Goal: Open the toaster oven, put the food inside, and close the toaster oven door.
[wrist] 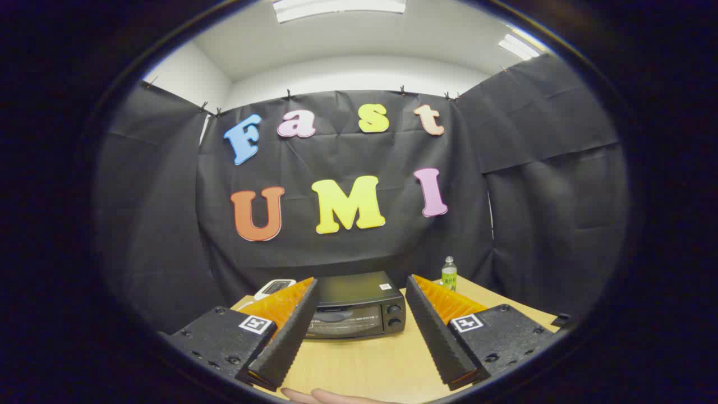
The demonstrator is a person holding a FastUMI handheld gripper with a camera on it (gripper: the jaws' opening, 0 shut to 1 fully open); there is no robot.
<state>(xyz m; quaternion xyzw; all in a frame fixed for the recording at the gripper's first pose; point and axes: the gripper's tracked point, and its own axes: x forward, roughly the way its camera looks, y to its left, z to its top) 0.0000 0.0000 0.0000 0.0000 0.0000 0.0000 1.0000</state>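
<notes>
Two spread claw [362, 286] fingers frame the seemingly closed toaster oven [354, 306] ahead.

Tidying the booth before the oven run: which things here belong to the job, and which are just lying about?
Job:
- toaster oven, door shut, beyond the fingers
- gripper, fingers spread, holding nothing

Lying about:
- drink bottle, right of the oven
- white device, left of the oven
- hand on the table
</notes>
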